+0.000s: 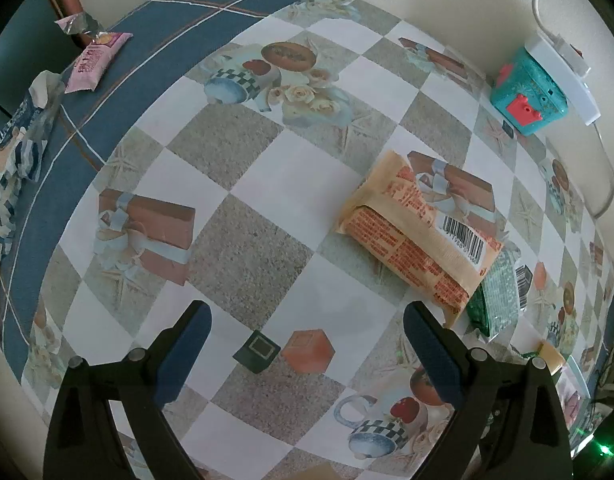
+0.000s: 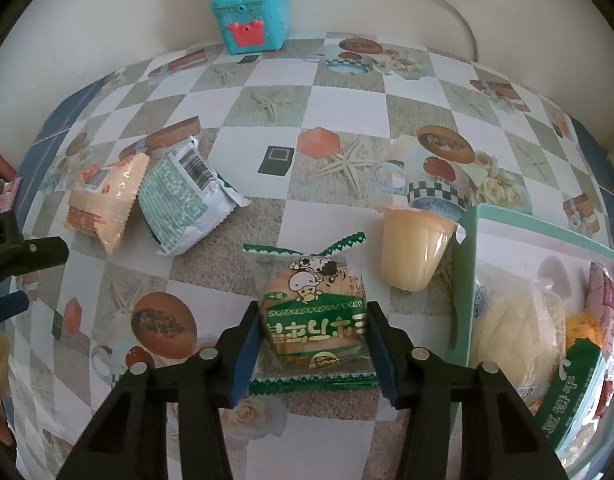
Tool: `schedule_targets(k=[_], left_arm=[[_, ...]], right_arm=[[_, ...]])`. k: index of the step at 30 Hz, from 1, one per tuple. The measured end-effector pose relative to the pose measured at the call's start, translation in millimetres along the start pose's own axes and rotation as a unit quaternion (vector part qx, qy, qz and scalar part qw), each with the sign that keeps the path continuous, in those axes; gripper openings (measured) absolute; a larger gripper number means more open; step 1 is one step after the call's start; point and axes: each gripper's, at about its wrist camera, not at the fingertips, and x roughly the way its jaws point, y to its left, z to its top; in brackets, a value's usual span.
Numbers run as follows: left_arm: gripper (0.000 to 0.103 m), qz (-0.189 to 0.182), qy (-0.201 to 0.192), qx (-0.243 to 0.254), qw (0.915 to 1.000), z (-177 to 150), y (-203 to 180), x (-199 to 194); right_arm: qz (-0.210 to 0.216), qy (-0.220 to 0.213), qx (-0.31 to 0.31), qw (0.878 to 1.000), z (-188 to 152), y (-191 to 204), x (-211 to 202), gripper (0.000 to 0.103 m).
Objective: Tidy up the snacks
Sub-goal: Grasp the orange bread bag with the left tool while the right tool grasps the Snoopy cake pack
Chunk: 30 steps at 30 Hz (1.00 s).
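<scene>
Right gripper (image 2: 313, 344) closing round the green-wrapped cake (image 2: 313, 320)

The cake sits just left of the teal bin (image 2: 465, 280); pads touch its sides. Squeeze gently, lift straight, clear the wall. Left gripper (image 1: 307, 352) hangs open, empty.

Left tool (image 1: 307, 344) and right tool (image 2: 313, 344): black plastic arms, round silver screw heads, dark blue pads (image 2: 243, 354) lining the fingers' inner faces.
</scene>
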Motion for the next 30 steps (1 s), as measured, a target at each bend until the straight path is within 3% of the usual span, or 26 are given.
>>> schedule_targets(k=[16,24,30], left_arm=[[0.097,-0.009,0.004,-0.015,0.9998,1.4,6.4,-1.2],[0.097,-0.055,-0.009,-0.044,0.9975,5.9,7.1,-13.2],[0.097,-0.08,0.002,-0.073,0.9941,27.9,-6.0,-7.2]], right_arm=[[0.028,-0.04,0.009,0.999,13.2,1.7,-36.3,0.053],[0.035,-0.062,0.027,0.997,26.9,-2.1,-36.8,0.053],[0.042,-0.071,0.031,0.996,33.9,-4.0,-32.1,0.053]])
